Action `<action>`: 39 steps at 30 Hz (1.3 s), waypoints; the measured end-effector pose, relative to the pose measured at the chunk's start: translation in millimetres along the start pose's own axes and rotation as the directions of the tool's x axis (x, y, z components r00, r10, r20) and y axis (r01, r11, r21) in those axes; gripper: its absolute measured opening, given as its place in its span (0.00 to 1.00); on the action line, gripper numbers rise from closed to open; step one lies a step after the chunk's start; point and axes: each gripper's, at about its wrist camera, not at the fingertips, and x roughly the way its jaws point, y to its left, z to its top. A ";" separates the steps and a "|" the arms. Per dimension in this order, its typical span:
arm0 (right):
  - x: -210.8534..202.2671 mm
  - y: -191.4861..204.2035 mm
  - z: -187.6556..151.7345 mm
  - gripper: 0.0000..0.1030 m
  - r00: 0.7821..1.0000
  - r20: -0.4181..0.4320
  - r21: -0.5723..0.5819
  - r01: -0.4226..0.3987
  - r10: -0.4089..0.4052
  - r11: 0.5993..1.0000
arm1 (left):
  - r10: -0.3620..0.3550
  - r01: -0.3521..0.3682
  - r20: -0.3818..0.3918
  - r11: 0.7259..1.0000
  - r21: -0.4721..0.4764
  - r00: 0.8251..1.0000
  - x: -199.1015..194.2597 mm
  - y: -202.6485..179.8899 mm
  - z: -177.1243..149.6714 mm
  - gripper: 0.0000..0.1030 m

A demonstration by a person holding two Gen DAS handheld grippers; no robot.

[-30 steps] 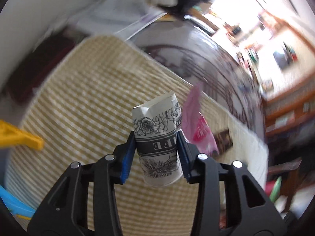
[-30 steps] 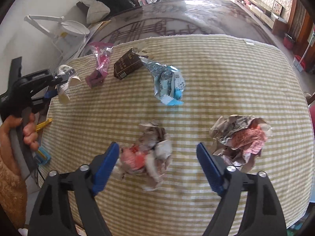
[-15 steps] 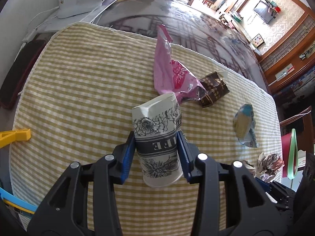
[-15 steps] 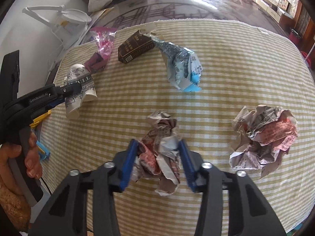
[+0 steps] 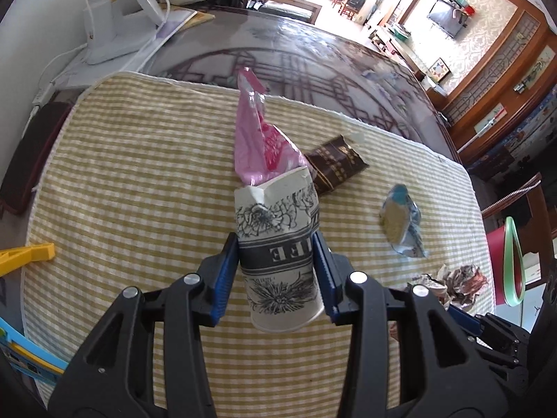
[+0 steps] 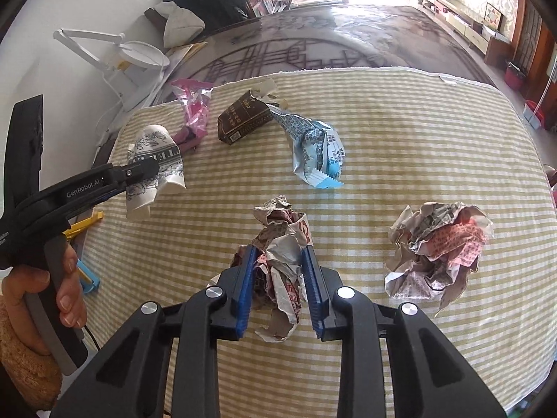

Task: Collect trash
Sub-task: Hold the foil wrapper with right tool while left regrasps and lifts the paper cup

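Here we see the right gripper clamped on the crumpled newspaper ball at the near middle of the checked cloth, its blue pads pressing both flanks of the wad; a second ago those jaws stood wide around the ball, so the grasp is new and we judge this piece ready to lift. The left gripper holds the crushed paper cup, printed with flowers, squeezed at its dark band; we note no change in that grip across the frames. The left view differs: a second ago it was blurred and showed mostly bare cloth beyond the cup, whereas now it is sharp, and the pink wrapper stands just behind the cup. Relative to the held newspaper ball, a second crumpled ball lies to its right on the cloth, the blue-and-white wrapper lies beyond it, and the brown carton lies farther still, beside the pink wrapper. With both grippers loaded, four pieces remain on the cloth; no bin appears in either view.
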 end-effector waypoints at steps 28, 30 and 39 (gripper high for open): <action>-55.6 -14.0 -4.3 0.25 0.990 0.141 0.030 0.016 -0.020 0.999 | -0.068 0.067 0.068 0.997 0.027 0.995 -26.3 -31.3 -2.6 0.28; -57.1 -18.4 -6.7 0.25 0.990 0.137 0.039 0.012 -0.017 0.999 | -0.050 0.049 0.065 0.999 0.015 0.997 -23.8 -28.9 -4.2 0.45; -56.6 -30.9 -23.6 0.25 0.994 0.112 0.078 0.000 -0.009 0.997 | 0.032 -0.037 -0.046 0.991 -0.130 0.998 17.4 7.3 -10.8 0.73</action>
